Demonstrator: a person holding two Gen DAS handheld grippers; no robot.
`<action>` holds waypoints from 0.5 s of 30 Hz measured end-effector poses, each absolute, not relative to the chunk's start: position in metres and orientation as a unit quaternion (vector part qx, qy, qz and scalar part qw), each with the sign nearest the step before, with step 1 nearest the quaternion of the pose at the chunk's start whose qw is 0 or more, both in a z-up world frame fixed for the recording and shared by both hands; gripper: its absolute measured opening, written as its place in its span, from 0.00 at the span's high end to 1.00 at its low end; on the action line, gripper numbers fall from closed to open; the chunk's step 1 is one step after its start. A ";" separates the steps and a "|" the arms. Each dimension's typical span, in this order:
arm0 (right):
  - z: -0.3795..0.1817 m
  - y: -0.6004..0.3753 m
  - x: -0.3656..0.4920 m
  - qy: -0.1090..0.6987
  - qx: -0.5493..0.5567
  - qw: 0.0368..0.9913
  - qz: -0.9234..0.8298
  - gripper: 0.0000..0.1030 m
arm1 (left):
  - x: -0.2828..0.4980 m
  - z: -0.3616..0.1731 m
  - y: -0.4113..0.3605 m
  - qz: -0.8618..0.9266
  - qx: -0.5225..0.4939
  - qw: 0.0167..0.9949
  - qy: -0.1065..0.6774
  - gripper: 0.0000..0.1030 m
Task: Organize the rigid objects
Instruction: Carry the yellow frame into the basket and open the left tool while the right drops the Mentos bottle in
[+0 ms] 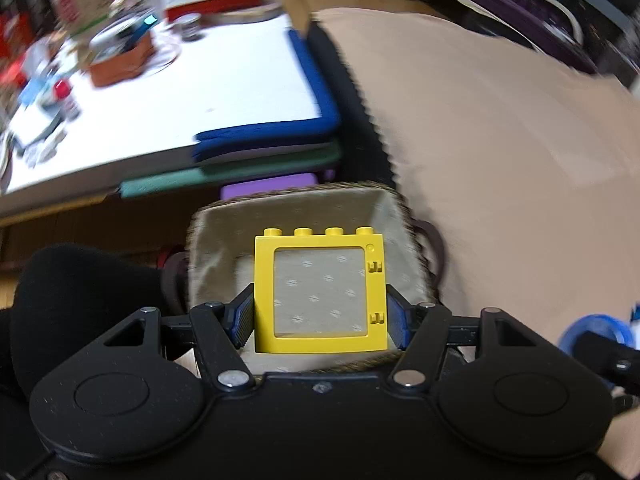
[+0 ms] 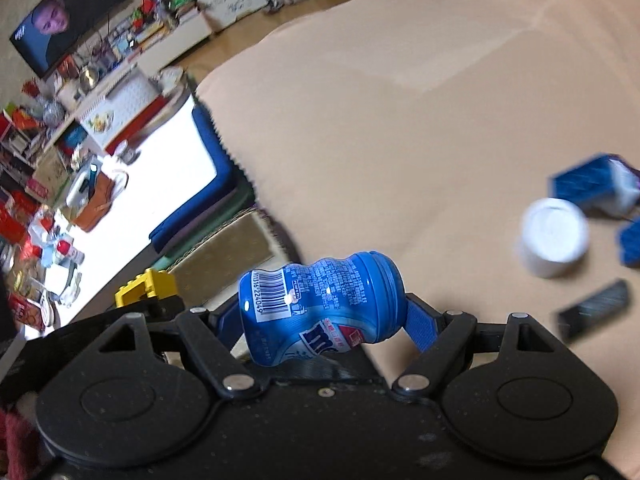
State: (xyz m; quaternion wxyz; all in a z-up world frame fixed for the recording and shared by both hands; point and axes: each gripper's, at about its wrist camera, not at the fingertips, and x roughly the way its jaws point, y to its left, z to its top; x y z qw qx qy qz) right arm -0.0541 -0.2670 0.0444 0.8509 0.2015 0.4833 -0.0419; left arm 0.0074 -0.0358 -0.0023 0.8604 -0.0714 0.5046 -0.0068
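Note:
My left gripper [image 1: 320,314] is shut on a yellow toy window frame [image 1: 320,336], held upright over a woven basket [image 1: 208,248] with a dotted beige lining. My right gripper [image 2: 320,316] is shut on a blue plastic bottle [image 2: 320,300] that lies sideways between the fingers, neck to the right, no cap on it. The yellow frame [image 2: 146,286] and the basket [image 2: 224,252] also show at the left of the right wrist view. The blue bottle's rim [image 1: 596,330] shows at the right edge of the left wrist view.
A beige blanket [image 2: 420,120] holds a white cup [image 2: 554,240], blue boxes [image 2: 588,188] and a dark flat object [image 2: 596,312]. A white low table [image 1: 180,96] with clutter stands to the left, stacked cushions [image 1: 272,136] beside it.

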 end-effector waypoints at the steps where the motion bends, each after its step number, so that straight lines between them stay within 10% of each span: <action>1: 0.041 -0.258 -0.045 0.489 0.197 0.849 -0.044 0.22 | 0.009 -0.005 -0.031 0.000 -0.078 0.860 0.504 0.43; 15: 0.008 -0.186 0.015 0.536 0.130 0.831 -0.071 0.22 | 0.010 -0.026 0.006 0.016 -0.124 0.833 0.539 0.43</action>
